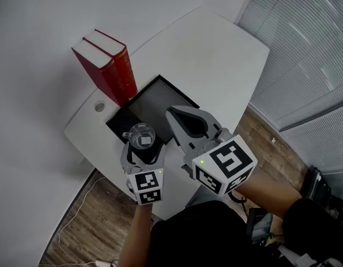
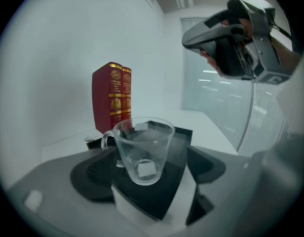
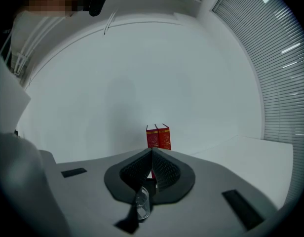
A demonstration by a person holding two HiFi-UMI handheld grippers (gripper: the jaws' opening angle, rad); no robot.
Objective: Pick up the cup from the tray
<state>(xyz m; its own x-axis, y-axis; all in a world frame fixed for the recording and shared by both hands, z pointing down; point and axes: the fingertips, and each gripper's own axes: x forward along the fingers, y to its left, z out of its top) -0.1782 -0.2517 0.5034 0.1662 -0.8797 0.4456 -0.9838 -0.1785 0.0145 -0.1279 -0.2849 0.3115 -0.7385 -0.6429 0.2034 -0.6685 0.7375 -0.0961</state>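
Left gripper view puts the upright clear glass cup (image 2: pixel 143 149) on the flat black tray's (image 2: pixel 162 194) near corner, at 12 o'clock between the left gripper's (image 2: pixel 147 173) wide-open jaws, untouched, handle toward 9 o'clock; the right gripper (image 2: pixel 189 37), closed and empty, hangs farther off at 2 o'clock

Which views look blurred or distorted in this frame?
Left gripper view: soft all over, the cup hazy, corners black from the fisheye. Right gripper view: the blinds bow with the lens, corners dark too. Head view: sharpest, evenly lit, only mild curving.
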